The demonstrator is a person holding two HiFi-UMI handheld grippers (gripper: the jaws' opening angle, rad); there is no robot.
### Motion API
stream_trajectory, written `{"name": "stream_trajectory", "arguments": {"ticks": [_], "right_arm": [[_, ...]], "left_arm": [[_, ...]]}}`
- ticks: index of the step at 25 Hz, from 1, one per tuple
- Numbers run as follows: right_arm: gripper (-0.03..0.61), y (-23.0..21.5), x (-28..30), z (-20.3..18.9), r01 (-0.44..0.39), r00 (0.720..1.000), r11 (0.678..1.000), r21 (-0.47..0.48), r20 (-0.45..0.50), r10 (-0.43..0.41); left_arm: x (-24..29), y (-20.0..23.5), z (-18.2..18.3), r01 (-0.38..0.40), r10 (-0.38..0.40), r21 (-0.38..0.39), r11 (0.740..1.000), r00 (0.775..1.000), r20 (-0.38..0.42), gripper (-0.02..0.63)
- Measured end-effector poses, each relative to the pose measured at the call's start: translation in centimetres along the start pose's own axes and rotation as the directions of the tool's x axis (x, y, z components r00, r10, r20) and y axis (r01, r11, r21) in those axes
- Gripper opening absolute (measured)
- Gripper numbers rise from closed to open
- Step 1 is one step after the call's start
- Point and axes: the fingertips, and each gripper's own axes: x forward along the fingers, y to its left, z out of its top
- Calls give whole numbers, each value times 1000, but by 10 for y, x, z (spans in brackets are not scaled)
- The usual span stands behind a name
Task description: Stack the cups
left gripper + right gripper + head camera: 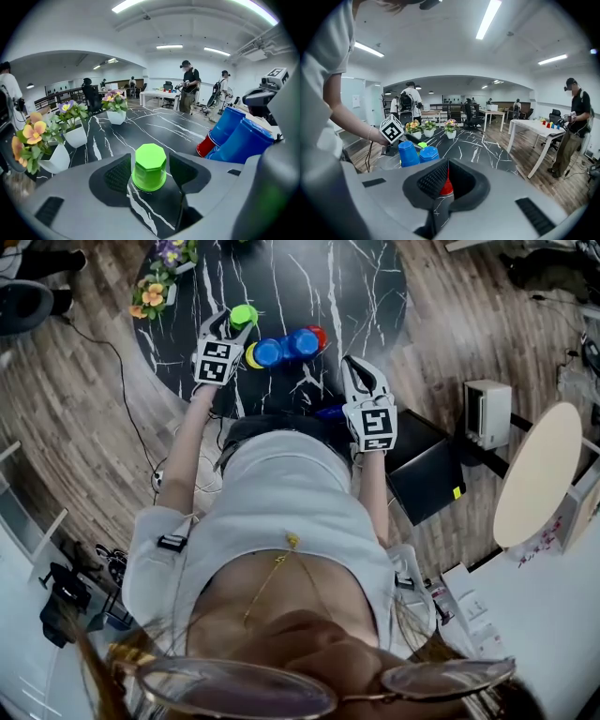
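Black marble-look counter (366, 296) with white veins fills the top of the head view, and you stand at its near edge with both forearms stretched forward. The only print to read is on the claws themselves: each carries a cube of bold black-and-white square markers, the left cube (214, 362) by your left wrist and the right cube (376, 427) by your right.

Your left claw (150, 173) reaches farther out over the counter. Its jaws stand wide apart, and the green cup (149, 166) sits upside down on the counter between them, with a gap on each side, so neither pad presses on it.

Your right claw (444, 176) is held back near the counter's edge, pointing forward, jaws closed together on nothing. The red cup (446, 186) shows beyond its tips.

Just right of the green cup lies a tight row: a yellow cup (250, 356), blue cups (286, 346), then the red cup. Potted flowers (155, 292) stand at the counter's far left.
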Motion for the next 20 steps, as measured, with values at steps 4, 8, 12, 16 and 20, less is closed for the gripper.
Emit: {"name": "stream_trajectory", "arguments": {"ticks": [4,8,12,16,20], "right_arm": [[20,-3,-3,-4,11,1000,1000,8,-4,-11],[20,-5,-7,-5,23,1000,1000,11,-7,-23],[20,-6,-7,-6,27,1000,999,17,-1,-27],[20,-6,-7,-6,30,1000,999,16,4,-30],[20,-5,-7,-5,29,1000,999,14,8,-29]], "left_arm": [[8,-1,-2,1,0,18,1000,1000,-22,255],[6,0,-1,-6,7,31,999,999,-32,235],[3,-1,4,7,-6,35,999,1000,-18,235],[-5,-6,12,35,-35,35,999,999,-9,235],[-16,-12,26,56,-56,46,997,998,-2,235]]}}
